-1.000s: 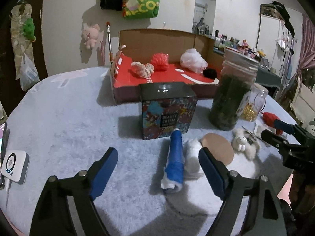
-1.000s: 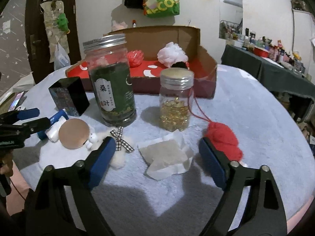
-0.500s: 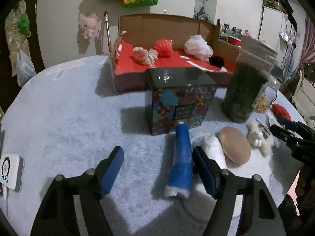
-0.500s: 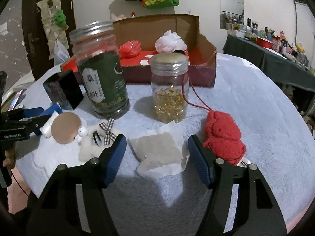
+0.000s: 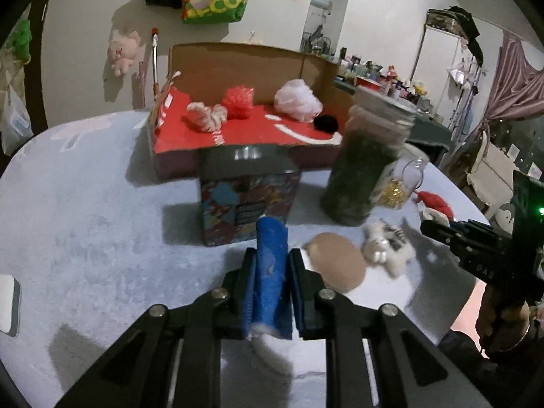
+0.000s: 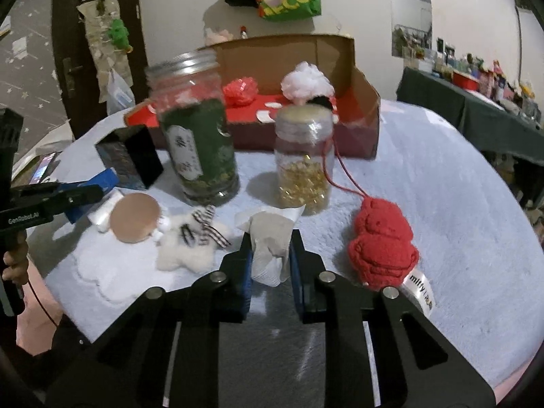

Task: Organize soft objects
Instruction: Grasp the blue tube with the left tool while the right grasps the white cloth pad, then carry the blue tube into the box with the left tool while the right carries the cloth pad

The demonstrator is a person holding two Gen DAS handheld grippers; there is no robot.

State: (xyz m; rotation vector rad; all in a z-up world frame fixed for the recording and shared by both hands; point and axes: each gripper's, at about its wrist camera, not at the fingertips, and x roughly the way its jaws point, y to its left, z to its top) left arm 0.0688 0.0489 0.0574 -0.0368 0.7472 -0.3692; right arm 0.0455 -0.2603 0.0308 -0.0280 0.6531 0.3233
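Left gripper [image 5: 271,284] clenched on the rolled blue-and-white cloth [image 5: 270,265], long axis pointing 12 o'clock at the open red-lined cardboard box [image 5: 244,129]; right gripper [image 6: 270,261] clenched on the crumpled grey-white tissue [image 6: 270,241], box also 12 o'clock, jars between.

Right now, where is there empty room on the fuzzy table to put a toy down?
Bare blue-grey plush tabletop lies left of the patterned black-lidded box, and more lies right of the red knitted toy. It is crowded around the tall green-filled jar, small gold-filled jar and white fluffy bear.
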